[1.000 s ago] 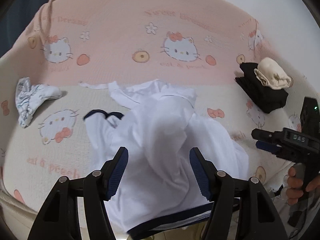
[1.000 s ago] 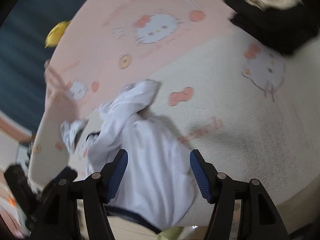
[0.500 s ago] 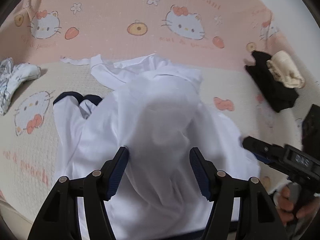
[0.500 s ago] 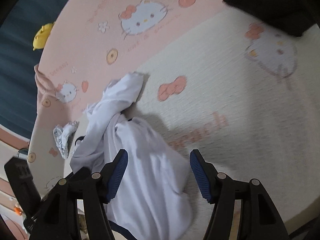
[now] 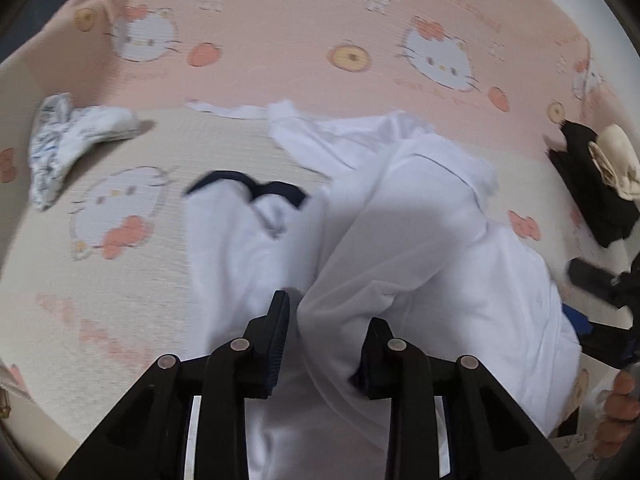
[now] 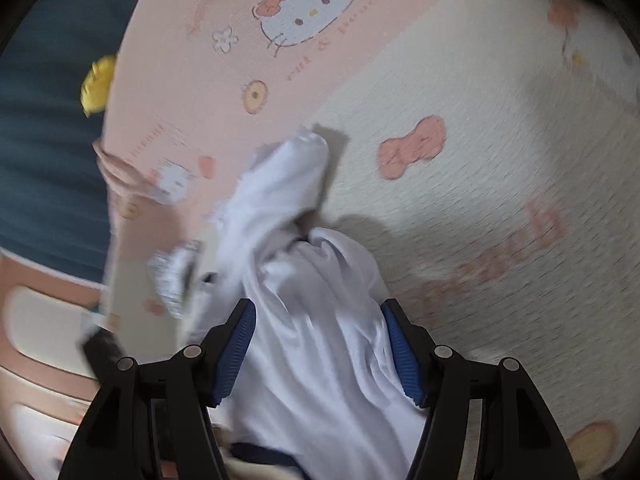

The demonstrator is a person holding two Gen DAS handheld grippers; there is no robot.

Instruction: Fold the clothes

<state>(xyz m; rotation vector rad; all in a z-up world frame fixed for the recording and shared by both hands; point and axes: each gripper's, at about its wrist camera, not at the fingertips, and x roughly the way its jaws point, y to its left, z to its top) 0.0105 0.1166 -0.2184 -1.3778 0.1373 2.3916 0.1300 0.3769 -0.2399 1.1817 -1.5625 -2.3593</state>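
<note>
A crumpled white garment (image 5: 420, 240) with navy trim (image 5: 272, 192) lies on the cartoon-cat bedsheet (image 5: 120, 280). My left gripper (image 5: 326, 340) is down on its near part, jaws narrowed onto a raised fold of white cloth that fills the gap. In the right wrist view the same garment (image 6: 320, 320) runs between the blue pads (image 6: 236, 344) of my right gripper (image 6: 320, 344), which stands wide open over it. The right gripper (image 5: 592, 300) also shows at the garment's right edge in the left wrist view, with a hand (image 5: 620, 400) below it.
A small white and blue patterned garment (image 5: 68, 148) lies at the left of the bed. A stack of black clothes (image 5: 592, 200) with a cream item (image 5: 616, 160) on top sits at the right. The pink sheet rises behind. A yellow toy (image 6: 98, 80) sits beyond the bed's edge.
My left gripper has dropped onto the garment and its fingers have closed in on a fold. The right gripper has moved closer over the cloth, still wide open.
</note>
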